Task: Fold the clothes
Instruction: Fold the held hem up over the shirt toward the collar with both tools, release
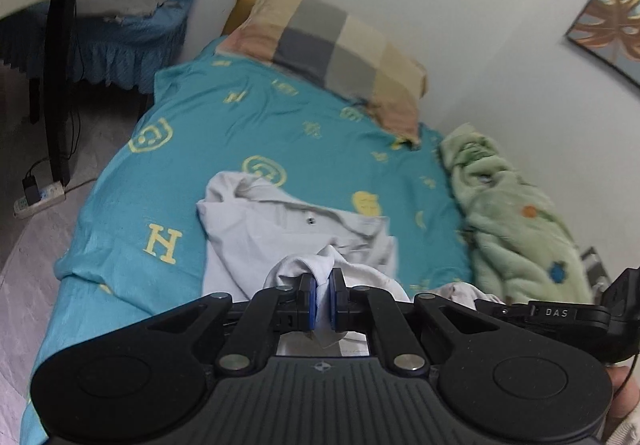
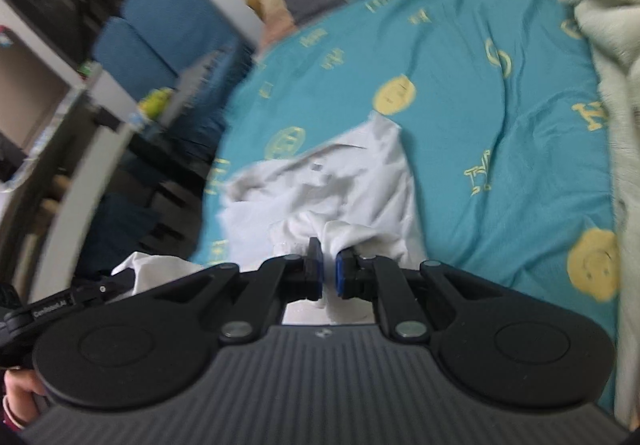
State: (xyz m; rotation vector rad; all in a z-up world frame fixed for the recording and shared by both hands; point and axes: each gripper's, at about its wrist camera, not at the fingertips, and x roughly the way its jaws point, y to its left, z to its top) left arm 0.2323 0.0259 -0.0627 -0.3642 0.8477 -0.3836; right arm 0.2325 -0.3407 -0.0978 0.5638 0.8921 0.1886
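open teal bed [image 1: 248,133] lies beyond the shirt [image 1: 280,229]. pillow [image 1: 332,45] blocks the head end, green blanket [image 1: 516,221] the wall side. off the other edge, what seems a chair [image 2: 160,29] crowds the floor.

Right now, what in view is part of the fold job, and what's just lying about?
In the job:
white shirt
left gripper, shut on the shirt
right gripper, shut on the shirt

Lying about:
checked pillow
green fleece blanket
teal bedsheet, under it all
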